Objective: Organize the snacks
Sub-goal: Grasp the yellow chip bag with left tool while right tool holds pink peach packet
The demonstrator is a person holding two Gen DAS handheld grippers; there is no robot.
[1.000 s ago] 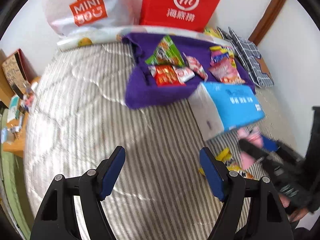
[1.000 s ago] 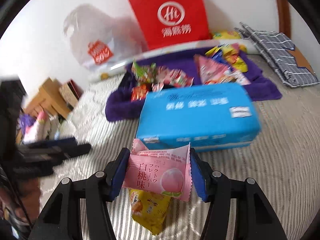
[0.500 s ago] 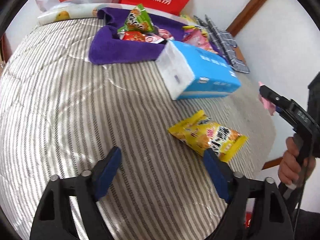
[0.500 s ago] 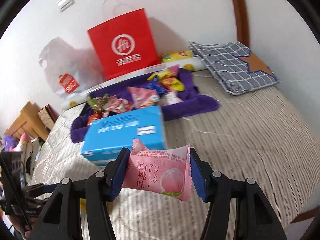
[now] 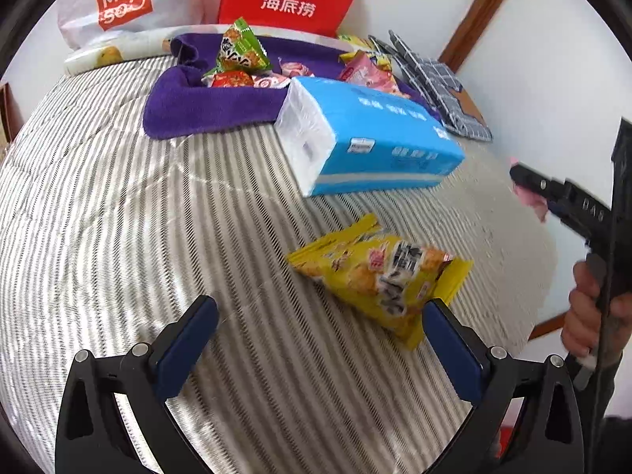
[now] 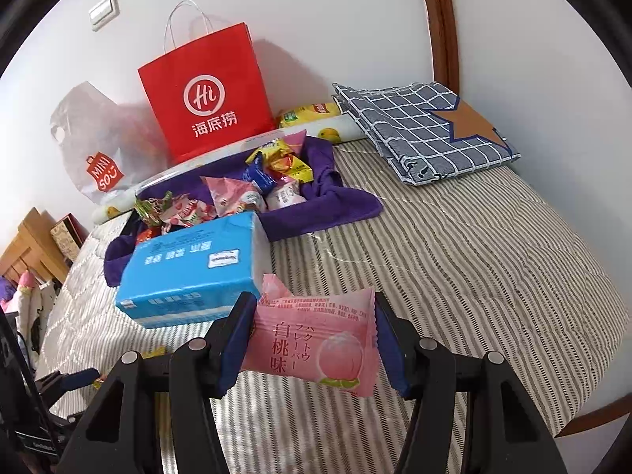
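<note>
Striped bed (image 5: pixel 118 237) bears tissue pack (image 5: pixel 379 138), yellow snack (image 5: pixel 379 276), purple towel (image 5: pixel 205 106).

Red paper bag (image 6: pixel 205 91), far against the wall: white circled "Hi" logo above the characters "海底捞". Translucent plastic bag (image 5: pixel 118 0), left of the red bag: orange shopping-bag emblem reading "MINI SOU". Pink snack packet (image 6: pixel 312 345), near, between the right gripper's pads: vertical "白桃味" with katakana "ハクトウフレーバー" beside a peach picture; the small red print along its top edge is too fine to read. Blue tissue pack (image 6: pixel 189 268), centre: white lettering and a small label, both illegible. Yellow snack bag (image 5: pixel 379 276), near: print blurred.
</note>
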